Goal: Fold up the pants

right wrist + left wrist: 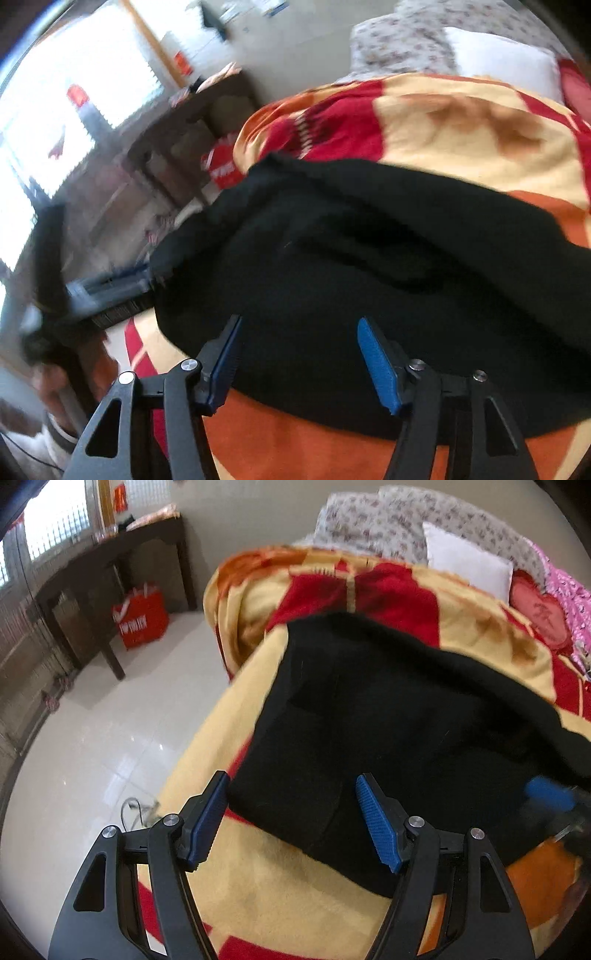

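Black pants (pixel 388 716) lie spread on a yellow, red and orange blanket (pixel 280 897) covering a bed. My left gripper (pixel 291 786) hovers over the pants' near left corner; its jaws are open, with the cloth edge below the gap and no pad pressing on it. The right gripper's blue pad (pixel 546 794) shows blurred at the right edge. In the right wrist view the pants (pixel 369 258) fill the middle, and my right gripper (pixel 299 325) stands open above their near edge. The left gripper (pixel 110 288) appears blurred at the pants' left end.
White tiled floor (pixel 103 738) lies left of the bed, with a cable (pixel 136 812) near its edge. A dark table (pixel 110 565) and a red bag (pixel 142 616) stand by the window. Floral bedding (pixel 388 520), a white pillow (pixel 469 565) and a red heart cushion (pixel 543 616) sit at the far end.
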`<state>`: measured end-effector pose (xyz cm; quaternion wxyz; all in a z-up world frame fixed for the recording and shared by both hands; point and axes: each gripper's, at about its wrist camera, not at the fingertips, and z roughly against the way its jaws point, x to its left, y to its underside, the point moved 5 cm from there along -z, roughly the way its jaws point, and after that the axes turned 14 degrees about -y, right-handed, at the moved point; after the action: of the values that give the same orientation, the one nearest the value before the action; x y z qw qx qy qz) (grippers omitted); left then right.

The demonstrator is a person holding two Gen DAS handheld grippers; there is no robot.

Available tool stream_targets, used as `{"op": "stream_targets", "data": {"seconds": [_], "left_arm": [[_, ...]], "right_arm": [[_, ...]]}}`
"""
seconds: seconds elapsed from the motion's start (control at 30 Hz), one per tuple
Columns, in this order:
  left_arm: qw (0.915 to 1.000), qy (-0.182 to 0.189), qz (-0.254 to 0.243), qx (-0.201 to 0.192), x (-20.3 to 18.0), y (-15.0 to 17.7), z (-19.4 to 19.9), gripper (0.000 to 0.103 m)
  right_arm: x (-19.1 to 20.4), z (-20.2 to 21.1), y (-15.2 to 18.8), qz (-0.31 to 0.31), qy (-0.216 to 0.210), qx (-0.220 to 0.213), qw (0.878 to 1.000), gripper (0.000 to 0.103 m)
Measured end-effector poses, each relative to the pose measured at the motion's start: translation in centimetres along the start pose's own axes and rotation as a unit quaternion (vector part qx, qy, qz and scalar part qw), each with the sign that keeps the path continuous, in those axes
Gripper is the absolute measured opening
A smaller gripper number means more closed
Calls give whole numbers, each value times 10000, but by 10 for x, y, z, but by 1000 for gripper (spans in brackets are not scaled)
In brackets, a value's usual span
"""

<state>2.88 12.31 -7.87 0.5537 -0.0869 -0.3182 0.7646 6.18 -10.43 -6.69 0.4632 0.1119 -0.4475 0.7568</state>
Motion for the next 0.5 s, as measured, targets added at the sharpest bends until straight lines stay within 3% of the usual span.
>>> {"op": "stream_targets", "data": {"seconds": [0.17,0.33,0.5], "left_arm": [[9999,-59,-88,50,-7,2,-6,71],[9997,9,24,-236,-5,-9,12,71],[9995,-15,-51,-303,-8,-10,11,71]], "right_arm": [[-14,40,-14,-113,106,-393,9991,62],[-33,35,-11,-461,-89,-45,9989,62],[-74,32,-26,-670,500,-388,9957,62]]}}
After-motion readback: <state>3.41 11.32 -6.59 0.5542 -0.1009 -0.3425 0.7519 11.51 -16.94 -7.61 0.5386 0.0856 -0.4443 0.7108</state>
